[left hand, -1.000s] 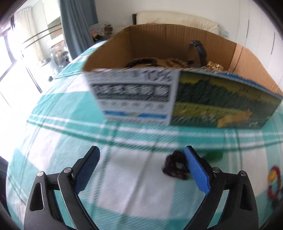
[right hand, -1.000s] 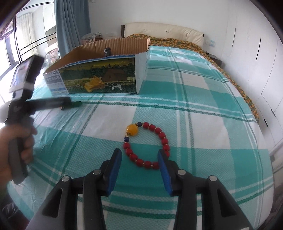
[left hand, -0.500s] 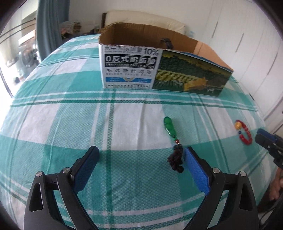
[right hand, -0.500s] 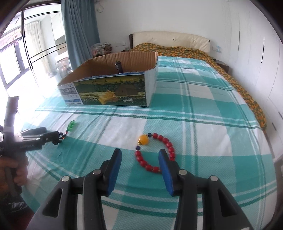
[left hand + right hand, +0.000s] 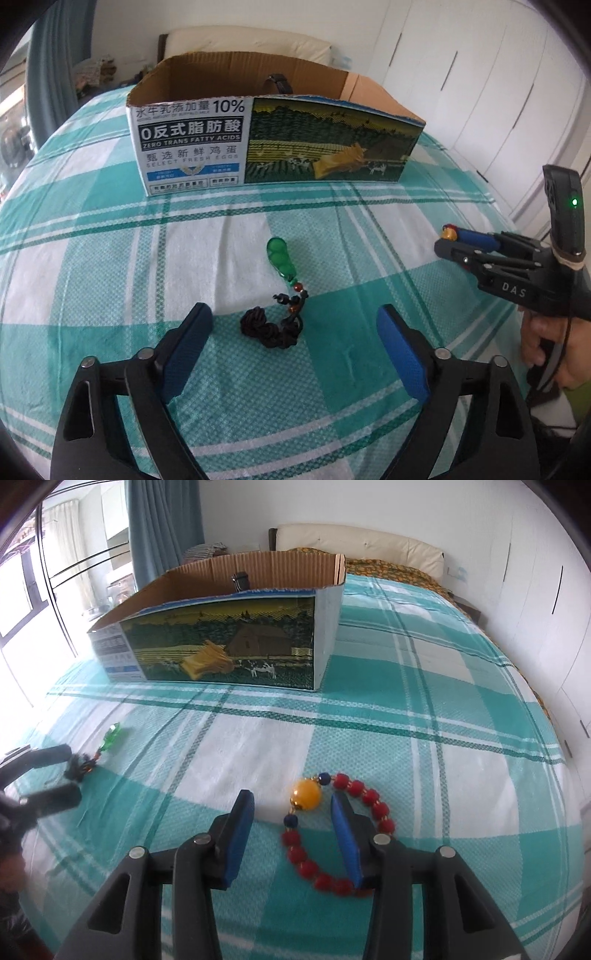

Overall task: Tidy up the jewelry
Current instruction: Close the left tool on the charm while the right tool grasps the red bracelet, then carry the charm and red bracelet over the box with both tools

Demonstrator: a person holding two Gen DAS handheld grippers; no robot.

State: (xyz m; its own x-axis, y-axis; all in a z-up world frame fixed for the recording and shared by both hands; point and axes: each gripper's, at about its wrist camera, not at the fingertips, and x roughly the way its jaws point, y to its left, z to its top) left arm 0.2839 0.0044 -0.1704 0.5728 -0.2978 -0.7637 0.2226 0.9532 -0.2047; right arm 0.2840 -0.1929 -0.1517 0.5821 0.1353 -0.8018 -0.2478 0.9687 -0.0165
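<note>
Left hand-held gripper: spread around green pendant cord, lower centre.
Right hand-held gripper: spread, straddling red bead bracelet.

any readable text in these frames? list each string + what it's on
"水牛乳添加量 10%": cardboard box, white end panel, top line.
"0反式脂肪酸": same panel, black band.
"ZERO TRANS FATTY ACIDS": under it.
"甄选新鲜鸡蛋" / "SELECT FRESH EGGS": lower.
Blue tags and boxed bottom line on that panel: too small to read.
"DAS": body of the right gripper.
Right wrist view: the panel text is blurred.
</note>
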